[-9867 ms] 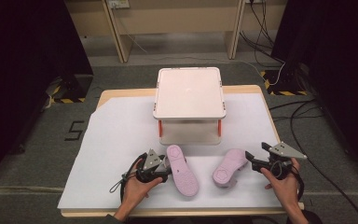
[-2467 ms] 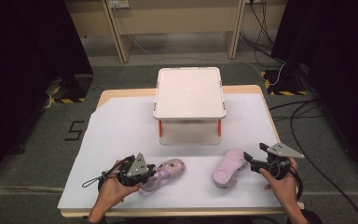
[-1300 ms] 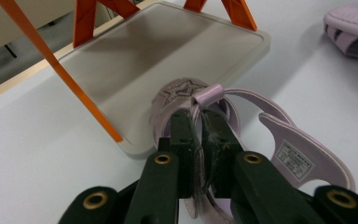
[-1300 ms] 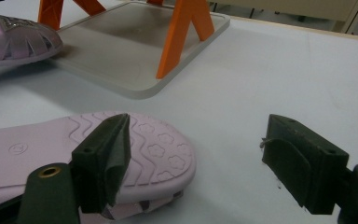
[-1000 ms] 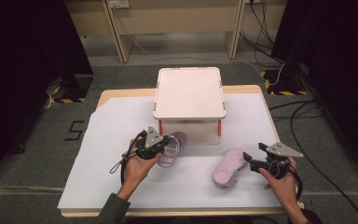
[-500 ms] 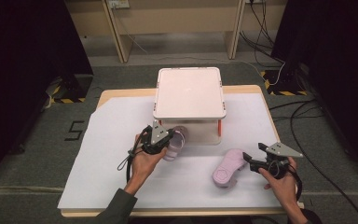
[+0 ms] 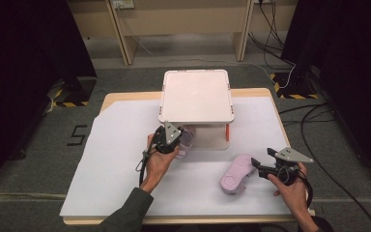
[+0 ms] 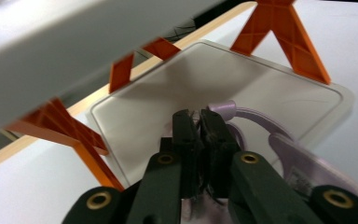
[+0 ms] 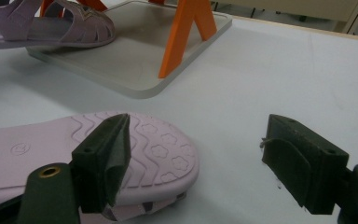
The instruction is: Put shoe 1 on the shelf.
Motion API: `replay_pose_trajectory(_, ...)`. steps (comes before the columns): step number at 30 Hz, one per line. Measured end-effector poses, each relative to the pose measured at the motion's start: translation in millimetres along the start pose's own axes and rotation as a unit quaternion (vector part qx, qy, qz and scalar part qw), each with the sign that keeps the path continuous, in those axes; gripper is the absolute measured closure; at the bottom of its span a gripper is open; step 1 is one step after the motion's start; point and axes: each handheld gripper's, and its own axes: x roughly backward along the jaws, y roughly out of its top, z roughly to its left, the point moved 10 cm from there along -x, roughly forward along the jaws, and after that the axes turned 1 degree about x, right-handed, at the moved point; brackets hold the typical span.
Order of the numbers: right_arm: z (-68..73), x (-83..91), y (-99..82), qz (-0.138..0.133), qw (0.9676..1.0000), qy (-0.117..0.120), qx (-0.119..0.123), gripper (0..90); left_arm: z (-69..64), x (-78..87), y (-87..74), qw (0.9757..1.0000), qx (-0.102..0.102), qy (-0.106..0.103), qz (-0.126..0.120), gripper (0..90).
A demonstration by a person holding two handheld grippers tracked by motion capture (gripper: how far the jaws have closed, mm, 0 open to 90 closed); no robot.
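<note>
High view: pale lilac child's sandal [image 7: 186, 139] pinched by the left gripper [image 7: 170, 137] at the front left edge of the white two-tier plastic shelf with orange legs [image 7: 196, 94], toe end tucked under the upper tier, heel end toward the hand. Second lilac sandal [image 7: 235, 173] upside down on the white paper-covered table [image 7: 116, 145], sole up, just beside the right gripper [image 7: 260, 166], well apart from the shelf.

Left gripper view: black jaws pressed almost together on a thin strap of the held sandal [image 8: 261, 135], which hangs just above the grey lower tray [image 8: 177, 88]. Curved lilac strap loop to the right of the jaws, footbed with a small printed label at lower right. Orange A-shaped legs [image 8: 279, 37] at the tray corners, pale underside of the upper tier across the top.

Right gripper view: jaws spread wide, nothing between the pads. Overturned sandal [image 9: 74, 149] behind the left jaw, sole moulded with wavy ridges and small flower shapes, a round stamp near mid-sole. Farther off, held sandal [image 9: 46, 23] seen side-on over the lower tray [image 9: 135, 70], closed toe with cut-out straps.
</note>
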Motion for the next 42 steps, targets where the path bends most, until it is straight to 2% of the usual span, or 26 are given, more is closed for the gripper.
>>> replay_pose_trajectory(1,0.4,0.0,0.2,-0.001,1.0000,0.000,-0.001,24.0,-0.7,0.9,-0.5,1.0000,0.002,-0.004,0.002,83.1)
replay_pose_trajectory(2,0.8,-0.5,0.5,-0.002,1.0000,0.001,0.000,24.0,-2.9,1.1,-5.0,0.9997,0.011,-0.014,0.014,80.1)
replay_pose_trajectory(5,1.0,-0.7,-0.1,0.002,1.0000,0.000,-0.002,24.0,-4.9,2.2,-9.4,0.9995,0.017,-0.020,0.015,79.2)
replay_pose_trajectory(7,1.3,-0.8,1.0,-0.002,1.0000,0.002,0.001,24.1,-6.4,4.8,-15.2,0.9985,0.032,-0.037,0.023,75.3)
replay_pose_trajectory(9,1.7,-1.0,0.7,0.001,1.0000,0.001,-0.001,24.0,-2.8,6.0,-18.9,0.9988,0.029,-0.031,0.025,70.8)
replay_pose_trajectory(11,2.3,-1.1,0.9,0.001,1.0000,0.002,-0.001,24.1,-0.9,7.5,-21.2,0.9984,0.039,-0.034,0.023,65.5)
replay_pose_trajectory(12,2.1,-1.6,1.2,0.000,1.0000,0.001,0.001,24.0,1.7,8.8,-23.2,0.9987,0.034,-0.027,0.028,60.8)
replay_pose_trajectory(13,2.1,-1.6,1.2,0.000,1.0000,0.001,0.001,24.0,2.5,9.1,-24.4,0.9987,0.036,-0.022,0.028,60.8)
replay_pose_trajectory(14,2.1,-2.0,1.0,0.001,1.0000,0.002,0.000,24.0,1.1,9.5,-25.8,0.9986,0.033,-0.027,0.030,56.5)
replay_pose_trajectory(15,2.1,-2.0,1.0,0.001,1.0000,0.002,0.000,24.0,-0.2,8.9,-26.9,0.9985,0.034,-0.029,0.032,56.5)
replay_pose_trajectory(18,1.4,-1.9,0.7,0.001,1.0000,0.001,0.000,24.0,0.8,6.3,-31.3,0.9986,0.012,-0.018,0.047,44.1)
replay_pose_trajectory(19,1.5,-1.8,0.7,0.001,1.0000,0.001,0.001,24.0,-0.1,6.4,-31.8,0.9985,0.012,-0.019,0.049,42.1)
replay_pose_trajectory(21,1.6,-1.7,0.9,0.000,1.0000,0.002,0.001,24.0,-2.2,5.7,-31.1,0.9987,0.013,-0.019,0.045,41.7)
replay_pose_trajectory(22,1.5,-1.5,1.0,0.000,1.0000,0.001,0.000,24.0,-4.8,6.7,-31.3,0.9984,0.021,-0.021,0.047,38.6)
replay_pose_trajectory(24,1.4,-1.4,0.9,0.000,1.0000,0.001,0.000,24.0,-4.8,7.8,-30.3,0.9986,0.013,-0.018,0.048,37.6)
replay_pose_trajectory(25,1.3,-1.5,0.9,0.001,1.0000,0.001,0.000,24.0,-7.4,8.5,-30.8,0.9983,0.016,-0.024,0.050,37.7)
replay_pose_trajectory(26,1.3,-1.5,0.9,0.001,1.0000,0.001,0.000,24.0,-7.1,9.2,-29.8,0.9985,0.010,-0.025,0.048,37.9)
replay_pose_trajectory(27,1.5,-1.5,0.9,0.000,1.0000,0.001,0.000,24.0,-8.1,11.2,-30.2,0.9983,0.014,-0.026,0.050,37.8)
replay_pose_trajectory(28,1.8,-1.4,1.1,0.000,1.0000,0.002,0.001,24.0,-7.4,12.3,-28.6,0.9985,0.010,-0.027,0.046,36.5)
replay_pose_trajectory(29,1.8,-1.4,1.1,0.000,1.0000,0.002,0.001,24.0,-8.5,13.9,-28.7,0.9983,0.019,-0.028,0.047,36.5)
replay_pose_trajectory(31,1.9,-1.5,1.0,0.000,1.0000,0.002,0.001,24.0,-7.9,17.6,-24.9,0.9986,0.018,-0.033,0.038,32.7)
replay_pose_trajectory(33,2.2,-1.8,1.0,0.000,1.0000,0.002,0.000,24.0,-11.8,26.4,-16.3,0.9989,0.019,-0.040,0.017,30.2)
replay_pose_trajectory(35,2.2,-1.7,0.9,0.001,1.0000,0.002,0.000,23.9,-14.3,29.9,-14.0,0.9987,0.018,-0.045,0.015,29.8)
replay_pose_trajectory(37,2.2,-1.7,0.9,0.001,1.0000,0.001,0.000,24.0,-20.7,37.1,-10.1,0.9985,0.012,-0.054,0.006,27.5)
replay_pose_trajectory(40,1.9,-1.4,1.2,-0.001,1.0000,0.001,0.001,24.0,-34.1,54.2,-9.7,0.9964,0.009,-0.084,-0.004,25.8)
replay_pose_trajectory(42,1.5,-1.2,1.2,0.000,1.0000,0.001,0.001,24.0,-36.8,63.8,-13.3,0.9959,0.009,-0.090,-0.007,24.5)
